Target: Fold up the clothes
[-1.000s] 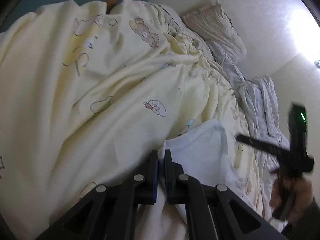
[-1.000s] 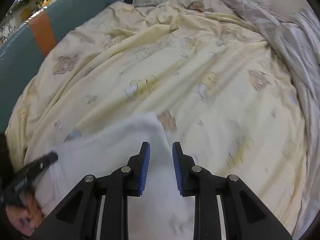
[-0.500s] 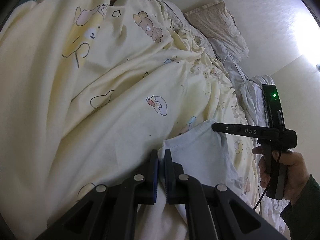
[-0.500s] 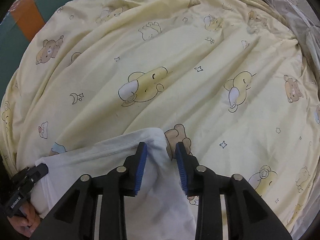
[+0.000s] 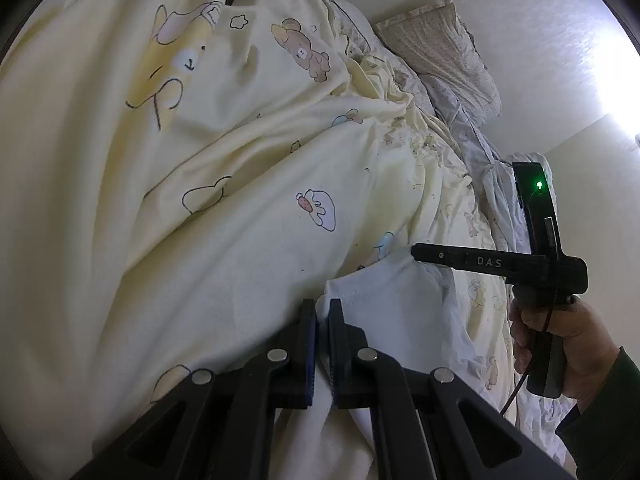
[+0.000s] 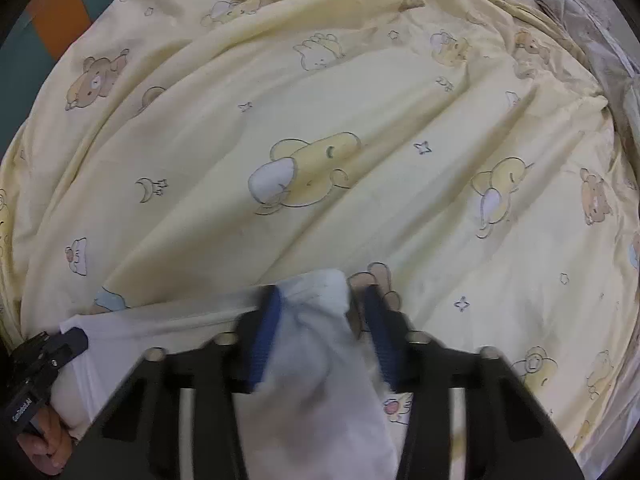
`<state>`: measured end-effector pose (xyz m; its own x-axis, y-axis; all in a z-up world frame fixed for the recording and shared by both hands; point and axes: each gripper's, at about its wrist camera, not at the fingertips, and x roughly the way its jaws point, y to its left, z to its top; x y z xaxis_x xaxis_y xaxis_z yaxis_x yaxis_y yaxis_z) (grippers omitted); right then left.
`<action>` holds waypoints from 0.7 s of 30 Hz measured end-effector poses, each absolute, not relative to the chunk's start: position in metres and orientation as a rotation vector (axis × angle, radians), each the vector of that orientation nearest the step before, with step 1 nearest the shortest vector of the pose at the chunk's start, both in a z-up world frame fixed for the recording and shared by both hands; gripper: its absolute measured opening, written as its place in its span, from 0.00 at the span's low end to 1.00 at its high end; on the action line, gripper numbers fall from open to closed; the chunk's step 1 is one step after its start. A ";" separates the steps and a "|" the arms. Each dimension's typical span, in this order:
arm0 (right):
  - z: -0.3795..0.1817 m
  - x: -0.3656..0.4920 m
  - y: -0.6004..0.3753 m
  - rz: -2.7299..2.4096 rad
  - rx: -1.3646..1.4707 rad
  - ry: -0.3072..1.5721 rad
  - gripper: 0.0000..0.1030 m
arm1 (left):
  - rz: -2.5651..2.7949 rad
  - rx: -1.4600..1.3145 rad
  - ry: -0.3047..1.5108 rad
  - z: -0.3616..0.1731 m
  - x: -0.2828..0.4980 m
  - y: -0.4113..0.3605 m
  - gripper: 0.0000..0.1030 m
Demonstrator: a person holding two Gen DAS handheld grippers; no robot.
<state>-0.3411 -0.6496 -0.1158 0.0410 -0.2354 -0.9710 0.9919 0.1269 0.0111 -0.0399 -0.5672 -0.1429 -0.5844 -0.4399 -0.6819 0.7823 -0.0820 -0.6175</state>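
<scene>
A white garment (image 5: pixel 384 300) lies on the yellow bed cover. My left gripper (image 5: pixel 322 308) is shut on its near corner, with cloth pinched between the blue pads. From this view my right gripper (image 5: pixel 418 251), held in a hand, points down at the garment's far corner. In the right wrist view the right gripper (image 6: pixel 320 296) is blurred and its jaws are closing. The garment (image 6: pixel 312 380) bunches up between the pads, which still stand apart. The left gripper (image 6: pixel 48 356) holds the other corner at lower left.
A yellow duvet (image 6: pixel 320 120) printed with bears covers the bed. A beige pillow (image 5: pixel 440 48) and a rumpled grey blanket (image 5: pixel 500 200) lie along the wall side. A teal and orange board (image 6: pixel 52 20) borders the bed.
The right gripper came down over the garment's far corner and its jaws spread around the cloth. The left gripper stayed in place, shut on its corner.
</scene>
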 end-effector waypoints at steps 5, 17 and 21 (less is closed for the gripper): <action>-0.077 -0.337 -0.634 -1.250 0.819 1.029 0.03 | -1.816 0.376 1.272 -0.128 -0.039 -0.563 0.05; 0.024 -0.359 -0.540 -1.403 0.714 0.840 0.03 | -2.137 0.171 1.006 -0.040 -0.045 -0.520 0.04; 0.044 -0.369 -0.481 -1.470 0.716 0.787 0.03 | -2.300 0.213 0.931 -0.022 -0.061 -0.497 0.04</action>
